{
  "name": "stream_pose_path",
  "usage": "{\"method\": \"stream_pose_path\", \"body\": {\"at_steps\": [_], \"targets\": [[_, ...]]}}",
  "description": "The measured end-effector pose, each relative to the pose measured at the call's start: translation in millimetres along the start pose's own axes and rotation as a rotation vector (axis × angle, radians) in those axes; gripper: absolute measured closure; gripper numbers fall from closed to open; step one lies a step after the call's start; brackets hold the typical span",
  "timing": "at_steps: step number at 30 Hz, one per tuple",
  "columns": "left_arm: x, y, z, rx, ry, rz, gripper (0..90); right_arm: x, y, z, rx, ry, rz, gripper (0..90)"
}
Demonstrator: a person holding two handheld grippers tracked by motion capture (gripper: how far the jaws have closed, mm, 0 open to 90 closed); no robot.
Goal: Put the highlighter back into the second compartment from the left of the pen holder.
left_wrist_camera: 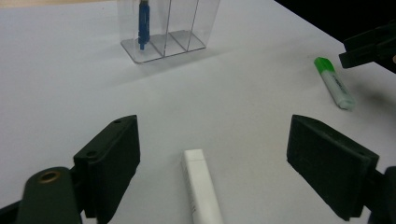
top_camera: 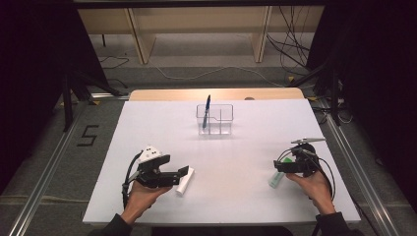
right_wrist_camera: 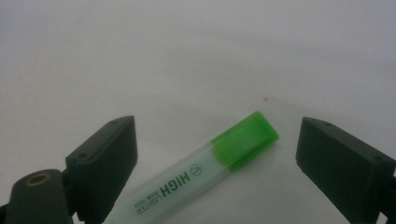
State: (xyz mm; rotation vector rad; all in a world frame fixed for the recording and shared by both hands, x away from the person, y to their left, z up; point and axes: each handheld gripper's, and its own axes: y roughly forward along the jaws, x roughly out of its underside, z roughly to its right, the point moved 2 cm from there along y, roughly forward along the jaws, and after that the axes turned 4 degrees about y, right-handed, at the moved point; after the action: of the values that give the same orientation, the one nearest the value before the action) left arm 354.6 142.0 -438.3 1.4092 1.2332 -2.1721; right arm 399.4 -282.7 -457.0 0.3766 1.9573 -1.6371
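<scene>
Left gripper view puts the left gripper (left_wrist_camera: pixel 212 163) low over the table (left_wrist_camera: pixel 60 79) with its jaws spread wide and a white marker (left_wrist_camera: pixel 201 189) lying between them, untouched. Right gripper view has the right gripper (right_wrist_camera: pixel 217 161) likewise wide open, a green-capped highlighter (right_wrist_camera: pixel 196 175) lying slantwise between its jaws, also untouched.

From the high view, both pens lie near the table's near edge: the white marker towards the near left corner, the highlighter (top_camera: pixel 276 178) by the right edge.

The step in hand looks like grasping each pen for the clear holder (top_camera: pixel 215 119). To do it well, I would turn each gripper so its jaws cross the barrel squarely, lower until the pads flank the barrel's middle, then close; the highlighter's slant makes a skewed pinch likely, and a round barrel may roll.

Farther off, towards the middle of the far edge, the holder stands upright with a blue pen (top_camera: pixel 206 106) in its left compartment.

Count: two grippers, one white marker, one highlighter, one blue pen, one holder.
</scene>
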Motion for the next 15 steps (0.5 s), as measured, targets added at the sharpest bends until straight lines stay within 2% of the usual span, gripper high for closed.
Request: {"method": "stream_pose_path", "body": {"at_steps": [6, 11, 15], "targets": [[0.9, -2.0, 1.4, -0.001, 0.013, -0.002, 16.7, -0.7, 3.3, 0.0, 0.019, 0.022, -0.03, 13.5], [1.7, -1.7, 1.4, -0.001, 0.013, -0.006, 16.7, 0.9, 6.1, -1.0, 0.042, 0.011, -0.046, 13.9], [1.8, -1.2, 2.2, 0.001, 0.017, -0.008, 16.7, 2.7, 9.2, 0.7, 0.052, 0.022, -0.064, 14.2]]}}
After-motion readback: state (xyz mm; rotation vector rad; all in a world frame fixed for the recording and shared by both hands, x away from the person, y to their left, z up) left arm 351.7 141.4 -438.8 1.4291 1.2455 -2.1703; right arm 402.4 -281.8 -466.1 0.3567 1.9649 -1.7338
